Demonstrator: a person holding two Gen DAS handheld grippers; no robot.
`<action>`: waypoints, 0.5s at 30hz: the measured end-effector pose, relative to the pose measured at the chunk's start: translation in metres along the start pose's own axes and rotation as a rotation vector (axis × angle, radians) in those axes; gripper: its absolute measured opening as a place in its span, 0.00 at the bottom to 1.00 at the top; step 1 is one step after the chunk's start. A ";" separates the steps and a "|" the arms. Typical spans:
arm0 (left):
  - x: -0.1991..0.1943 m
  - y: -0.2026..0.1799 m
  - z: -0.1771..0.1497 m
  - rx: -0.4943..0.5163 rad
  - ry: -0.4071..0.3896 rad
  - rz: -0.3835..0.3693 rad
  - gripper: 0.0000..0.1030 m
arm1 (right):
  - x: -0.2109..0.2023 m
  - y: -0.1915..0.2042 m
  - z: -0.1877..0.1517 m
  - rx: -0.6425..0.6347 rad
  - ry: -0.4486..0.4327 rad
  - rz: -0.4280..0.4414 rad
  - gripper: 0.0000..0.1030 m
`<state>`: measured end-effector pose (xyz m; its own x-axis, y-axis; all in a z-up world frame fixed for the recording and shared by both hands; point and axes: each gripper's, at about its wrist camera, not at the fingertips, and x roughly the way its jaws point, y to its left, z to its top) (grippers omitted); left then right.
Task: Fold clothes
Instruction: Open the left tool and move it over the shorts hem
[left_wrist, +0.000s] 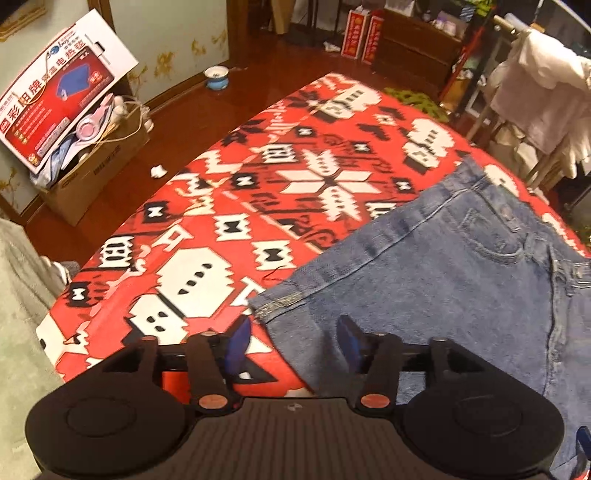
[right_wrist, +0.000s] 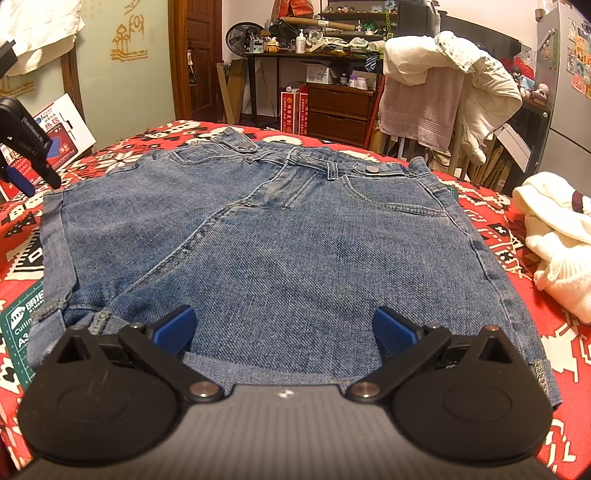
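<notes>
1. Denim shorts (right_wrist: 280, 236): we see them spread flat on the red patterned cloth (left_wrist: 207, 229) covering the table, waistband at the far edge, hems toward us.
2. Left gripper (left_wrist: 293, 341): we hold it above the near left hem corner of the shorts, its blue fingers (left_wrist: 238, 339) spread apart and holding nothing.
3. Right gripper (right_wrist: 284, 330): we hold it low over the near hem of the right leg, jaws wide apart; whether its tips touch the denim we cannot tell.
4. White garment (right_wrist: 557, 240): it lies crumpled on the cloth, well to the right of the shorts.
5. Green cutting mat (right_wrist: 22, 317): its corner shows beside the left hem.
</notes>
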<state>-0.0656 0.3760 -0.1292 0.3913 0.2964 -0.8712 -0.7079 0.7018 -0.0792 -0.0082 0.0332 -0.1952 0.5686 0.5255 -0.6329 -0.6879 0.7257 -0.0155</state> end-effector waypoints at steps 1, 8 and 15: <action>-0.001 -0.002 0.000 0.003 -0.006 -0.010 0.58 | 0.000 0.000 0.000 0.001 0.001 -0.001 1.00; -0.010 -0.016 -0.008 0.066 -0.068 -0.038 0.66 | 0.002 0.002 0.000 0.004 0.000 -0.006 1.00; -0.013 -0.029 -0.014 0.151 -0.113 -0.114 0.77 | 0.002 0.001 0.000 0.003 -0.001 -0.006 1.00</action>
<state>-0.0580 0.3428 -0.1220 0.5337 0.2744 -0.7999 -0.5627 0.8213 -0.0936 -0.0080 0.0353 -0.1968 0.5732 0.5211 -0.6324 -0.6827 0.7305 -0.0170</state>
